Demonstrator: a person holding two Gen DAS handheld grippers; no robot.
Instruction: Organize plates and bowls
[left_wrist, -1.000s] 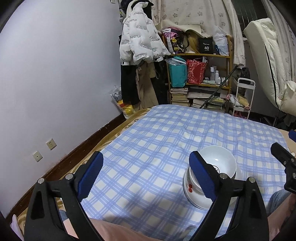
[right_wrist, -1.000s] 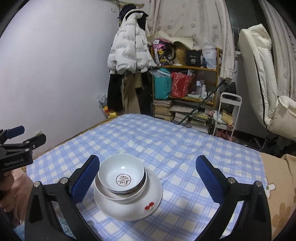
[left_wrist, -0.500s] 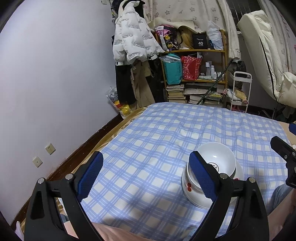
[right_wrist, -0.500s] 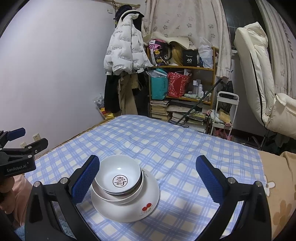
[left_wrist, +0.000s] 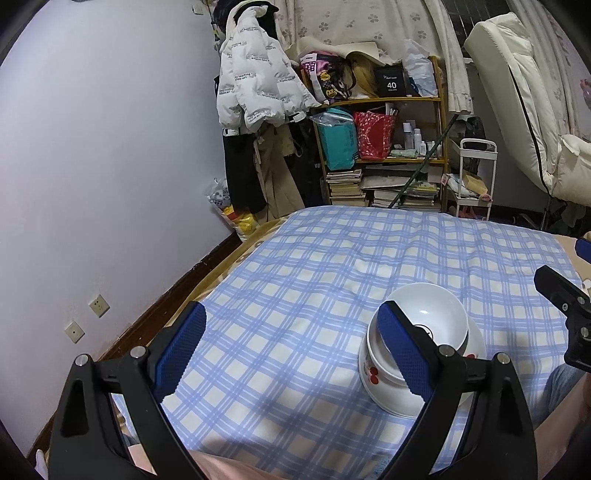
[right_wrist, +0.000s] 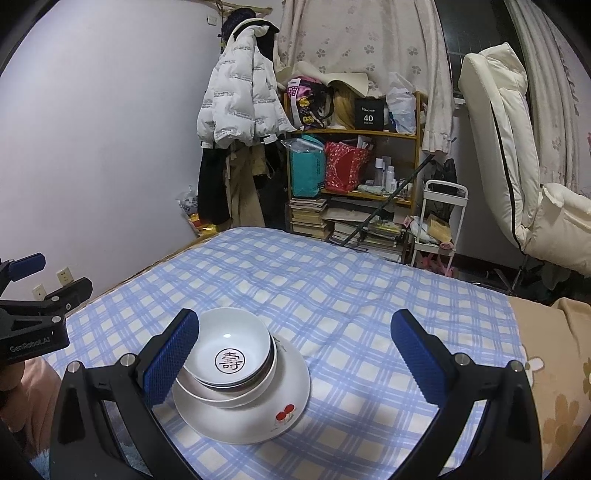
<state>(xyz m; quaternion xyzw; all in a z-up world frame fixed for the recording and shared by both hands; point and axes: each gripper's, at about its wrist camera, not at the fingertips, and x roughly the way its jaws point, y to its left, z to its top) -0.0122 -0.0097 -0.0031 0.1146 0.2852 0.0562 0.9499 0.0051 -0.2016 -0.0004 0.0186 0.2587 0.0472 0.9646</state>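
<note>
Bowls nested on plate, low on checked bed, off left side of right gripper; off right side of left gripper. Both jaws wide apart, empty. Right likely nearer.

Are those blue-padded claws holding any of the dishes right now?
No. The left gripper and right gripper both have jaws wide open, empty, above the stacked white bowls on the white cherry-print plate.

glossy ceramic bowls — matt cloth bedspread
</note>
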